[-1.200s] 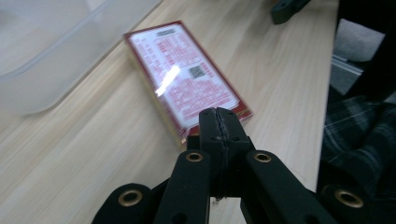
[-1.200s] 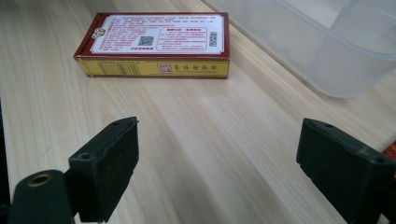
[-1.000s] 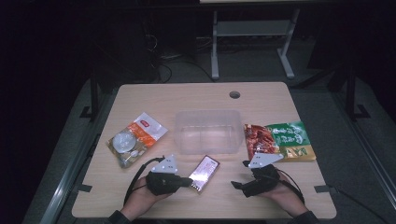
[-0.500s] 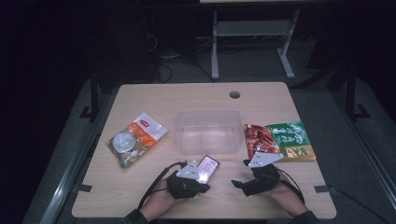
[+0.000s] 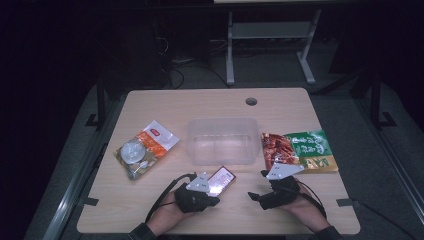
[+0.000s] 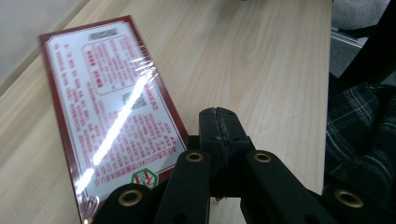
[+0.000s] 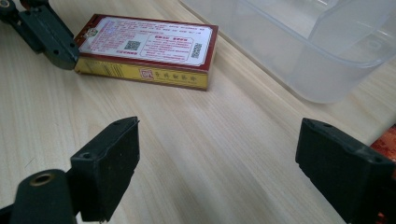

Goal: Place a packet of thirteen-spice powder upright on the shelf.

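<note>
A flat red-and-yellow box (image 5: 221,181) wrapped in film lies on the table in front of the clear plastic tub (image 5: 222,141). My left gripper (image 5: 210,196) is shut with nothing between its jaws. Its tip (image 6: 218,116) rests right beside the box's near corner (image 6: 107,107); I cannot tell whether it touches. My right gripper (image 5: 260,187) sits low on the table to the right, its jaws wide open and empty (image 7: 219,126). They face the box (image 7: 149,51) from a short way off, with the left gripper's black jaw (image 7: 42,32) at the box's far end.
An orange-and-white snack bag (image 5: 145,150) lies left of the tub. A red packet (image 5: 275,147) and a green packet (image 5: 310,150) lie to its right. The tub's wall (image 7: 299,42) stands close on the right gripper's far right. A cable hole (image 5: 251,101) sits near the table's far edge.
My left gripper has slid right across the table up to the box's near end. The right gripper and the box have stayed put.
</note>
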Tool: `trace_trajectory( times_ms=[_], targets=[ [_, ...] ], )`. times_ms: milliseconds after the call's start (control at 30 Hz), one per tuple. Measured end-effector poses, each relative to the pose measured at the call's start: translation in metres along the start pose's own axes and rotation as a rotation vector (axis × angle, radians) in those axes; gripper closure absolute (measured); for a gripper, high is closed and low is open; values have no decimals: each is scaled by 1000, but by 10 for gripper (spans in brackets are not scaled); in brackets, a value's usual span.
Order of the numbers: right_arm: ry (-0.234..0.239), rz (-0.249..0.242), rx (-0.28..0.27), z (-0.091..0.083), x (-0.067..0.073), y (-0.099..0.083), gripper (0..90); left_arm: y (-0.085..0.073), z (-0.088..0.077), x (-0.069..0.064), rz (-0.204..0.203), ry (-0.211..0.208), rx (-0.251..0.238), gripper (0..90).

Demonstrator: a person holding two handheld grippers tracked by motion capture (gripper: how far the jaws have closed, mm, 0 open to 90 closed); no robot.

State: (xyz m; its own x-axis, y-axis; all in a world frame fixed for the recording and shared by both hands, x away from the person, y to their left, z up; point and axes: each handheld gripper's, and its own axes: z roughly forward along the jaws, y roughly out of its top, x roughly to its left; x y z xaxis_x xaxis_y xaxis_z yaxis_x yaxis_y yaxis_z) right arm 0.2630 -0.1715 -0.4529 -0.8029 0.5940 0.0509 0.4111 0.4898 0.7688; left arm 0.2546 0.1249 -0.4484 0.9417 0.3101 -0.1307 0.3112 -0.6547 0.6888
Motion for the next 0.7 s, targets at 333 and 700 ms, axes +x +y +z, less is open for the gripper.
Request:
trace_trajectory(
  times_ms=[333,700],
  targets=[
    [-9,-13,4,1,1,0,132,-9,-15,14,-9,50,17,898],
    [-10,-16,4,1,1,0,132,-10,-31,26,-12,65,-28,863]
  ],
)
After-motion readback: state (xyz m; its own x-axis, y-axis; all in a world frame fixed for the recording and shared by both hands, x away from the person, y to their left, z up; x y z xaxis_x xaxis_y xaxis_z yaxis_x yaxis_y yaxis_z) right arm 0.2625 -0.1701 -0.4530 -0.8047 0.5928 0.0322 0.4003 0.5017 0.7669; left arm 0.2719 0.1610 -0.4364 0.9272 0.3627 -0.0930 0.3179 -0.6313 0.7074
